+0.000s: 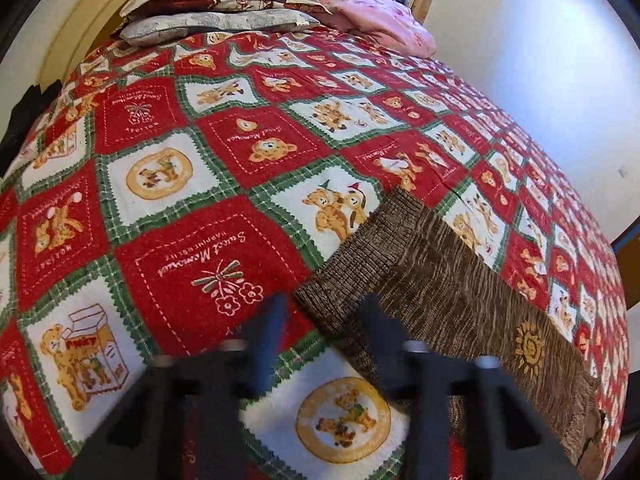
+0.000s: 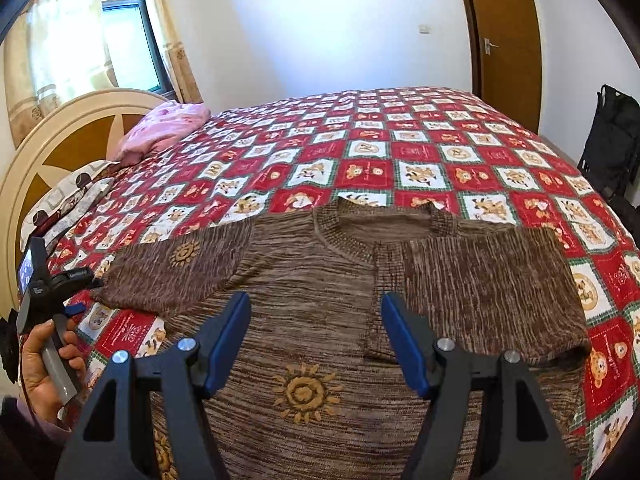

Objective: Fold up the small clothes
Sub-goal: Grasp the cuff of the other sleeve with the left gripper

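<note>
Brown knit sweater lies flat near the bedspread's front edge, sleeves running crosswise; right gripper, wide, empty, hovers over its chest; left gripper, open, at sleeve cuff

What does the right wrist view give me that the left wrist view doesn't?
Only the right wrist view shows the sweater's neckline, its folded-in sleeve, the door and the left claw's handle in the hand. Only the left view shows the sleeve cuff up close. Both show the brown sweater, quilt and pink bedding.
</note>
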`<state>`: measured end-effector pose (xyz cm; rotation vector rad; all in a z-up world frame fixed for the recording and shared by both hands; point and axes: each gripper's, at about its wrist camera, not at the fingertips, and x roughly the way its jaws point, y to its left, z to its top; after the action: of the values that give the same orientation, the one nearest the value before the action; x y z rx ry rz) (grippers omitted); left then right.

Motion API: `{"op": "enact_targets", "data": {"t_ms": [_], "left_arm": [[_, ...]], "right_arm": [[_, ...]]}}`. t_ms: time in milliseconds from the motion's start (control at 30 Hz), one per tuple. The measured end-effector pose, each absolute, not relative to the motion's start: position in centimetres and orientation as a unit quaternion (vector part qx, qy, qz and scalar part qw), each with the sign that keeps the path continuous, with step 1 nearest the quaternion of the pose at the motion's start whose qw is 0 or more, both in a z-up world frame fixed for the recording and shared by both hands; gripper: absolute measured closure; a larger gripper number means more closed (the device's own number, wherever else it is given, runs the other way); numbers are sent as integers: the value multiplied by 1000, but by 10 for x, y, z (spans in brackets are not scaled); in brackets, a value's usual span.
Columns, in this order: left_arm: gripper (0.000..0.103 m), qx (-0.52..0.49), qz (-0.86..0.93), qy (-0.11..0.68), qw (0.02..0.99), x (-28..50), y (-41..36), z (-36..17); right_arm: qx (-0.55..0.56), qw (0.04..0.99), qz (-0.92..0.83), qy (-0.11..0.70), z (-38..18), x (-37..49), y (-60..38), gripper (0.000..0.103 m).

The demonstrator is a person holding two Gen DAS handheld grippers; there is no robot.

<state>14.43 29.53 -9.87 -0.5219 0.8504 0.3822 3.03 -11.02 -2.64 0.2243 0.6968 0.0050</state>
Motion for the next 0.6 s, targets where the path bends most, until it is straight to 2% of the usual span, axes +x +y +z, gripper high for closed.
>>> {"op": "enact_targets", "data": {"t_ms": [67,133,367,467,600], "left_arm": [[87,-254,176,402,862,146,299,-101],[94,-278,161,389,863,142,303,-100],[94,-351,89,345,866,131,308,-91],[94,-331,80,329,880,126,302,-82],[94,-298,119,364,874,139,296,-90]], "right_arm": [[118,932,0,342,-27,30,-113,31],[124,931,-4,343,-27,30,-117,31],[140,929,-20,343,-25,22,-130,31],[143,927,-25,346,-28,21,-132,31],[149,924,-18,351,-30,23,-131,31]]}}
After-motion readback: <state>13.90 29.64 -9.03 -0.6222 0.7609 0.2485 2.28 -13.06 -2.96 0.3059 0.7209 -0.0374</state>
